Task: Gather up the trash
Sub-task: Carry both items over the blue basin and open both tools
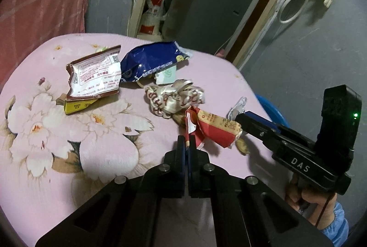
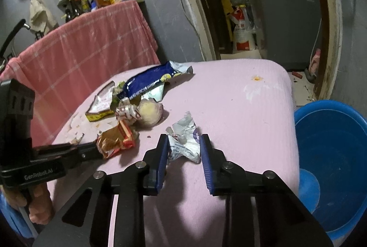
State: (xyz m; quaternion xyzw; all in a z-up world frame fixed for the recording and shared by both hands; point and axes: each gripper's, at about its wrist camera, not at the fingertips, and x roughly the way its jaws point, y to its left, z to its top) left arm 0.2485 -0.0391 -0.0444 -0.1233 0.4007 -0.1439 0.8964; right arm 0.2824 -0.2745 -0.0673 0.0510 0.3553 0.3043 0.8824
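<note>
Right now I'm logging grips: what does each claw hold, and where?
Left claw pinches the red wrapper by its edge. Right claw straddles the white wrapper; contact unclear.

Pale pink cloth (image 1: 110, 150) printed with large white blossoms, orange-centred, brown-leafed, left of the black left gripper (image 1: 187, 142) with its blue pads (image 1: 182, 150). Red-and-tan wrapper (image 1: 213, 127) at those fingertips; dark blue bag (image 1: 149, 61) and white, red-printed packet (image 1: 96, 75) beyond. White crumpled wrapper (image 2: 183, 143) between the right gripper's blue pads (image 2: 207, 159); bright blue basin (image 2: 332, 155) to their right.
</note>
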